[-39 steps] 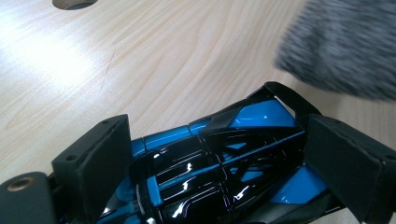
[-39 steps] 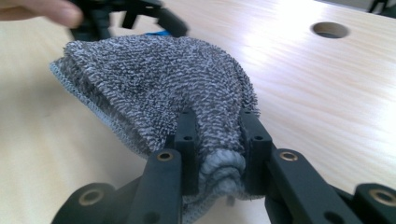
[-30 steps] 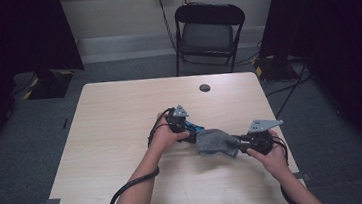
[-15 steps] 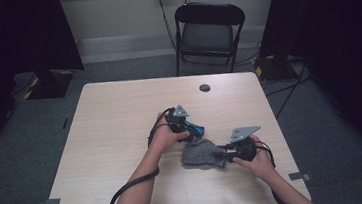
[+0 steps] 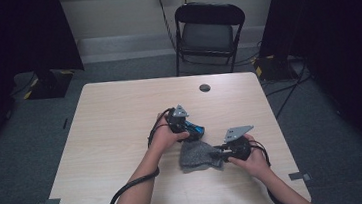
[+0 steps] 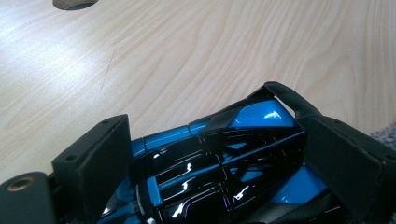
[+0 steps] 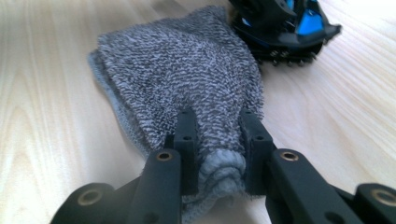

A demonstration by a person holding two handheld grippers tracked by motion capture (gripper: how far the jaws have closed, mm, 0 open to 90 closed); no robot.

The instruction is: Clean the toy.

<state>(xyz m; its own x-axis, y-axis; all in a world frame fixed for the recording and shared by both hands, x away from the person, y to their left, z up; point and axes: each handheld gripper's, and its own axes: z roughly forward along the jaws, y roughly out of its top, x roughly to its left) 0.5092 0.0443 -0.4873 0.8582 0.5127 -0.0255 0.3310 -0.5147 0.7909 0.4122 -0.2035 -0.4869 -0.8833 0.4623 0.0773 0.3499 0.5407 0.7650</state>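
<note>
A glossy blue and black toy car (image 6: 224, 154) sits between the jaws of my left gripper (image 6: 219, 140), which is shut on its sides. In the high view this left gripper (image 5: 187, 126) holds the car (image 5: 196, 129) just above the middle of the wooden table (image 5: 110, 119). A grey terry cloth (image 7: 177, 70) lies bunched on the table, and my right gripper (image 7: 217, 126) is shut on its near edge. The cloth (image 5: 198, 155) lies just in front of the car, with the right gripper (image 5: 217, 153) at its right side. The car (image 7: 285, 23) touches the cloth's far edge.
A round cable hole (image 5: 205, 87) is set in the table's far side, and it shows as a cable hole (image 6: 74, 3) ahead of the left gripper. A black folding chair (image 5: 209, 29) stands behind the table. Black cables trail from both grippers toward the near edge.
My right gripper has moved left and nearer to the person, dragging the grey cloth along and lowering it onto the table. The left gripper with the car has stayed put.
</note>
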